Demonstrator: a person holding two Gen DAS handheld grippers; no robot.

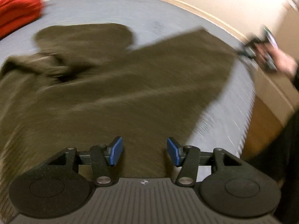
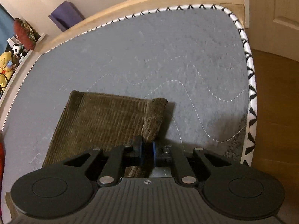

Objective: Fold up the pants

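1. The pants, olive-brown corduroy, are being spread over the grey mattress. In the left wrist view they are filling the centre and lower left of the frame, heavily blurred.

2. One leg is being stretched from the bunched part at centre left toward the upper right of the left wrist view, so its long axis is running diagonally across that frame. A second dark lobe, likely the other leg, is lying at upper centre.

3. The leg's hem is being shown in the right wrist view at lower centre, with one corner curled upward.

4. The right gripper is being kept nearly closed, and the curled edge of the hem is being pinched between its blue pads.

5. The left gripper is being held at a middling width above the cloth at the bottom of its frame. Nothing is being gripped between its pads.

6. The hem end is judged to be nearer the right hand; the body of the garment, nearer the left. The coming fold is expected to run along the leg's axis.

7. A red fabric item is lying at upper left.
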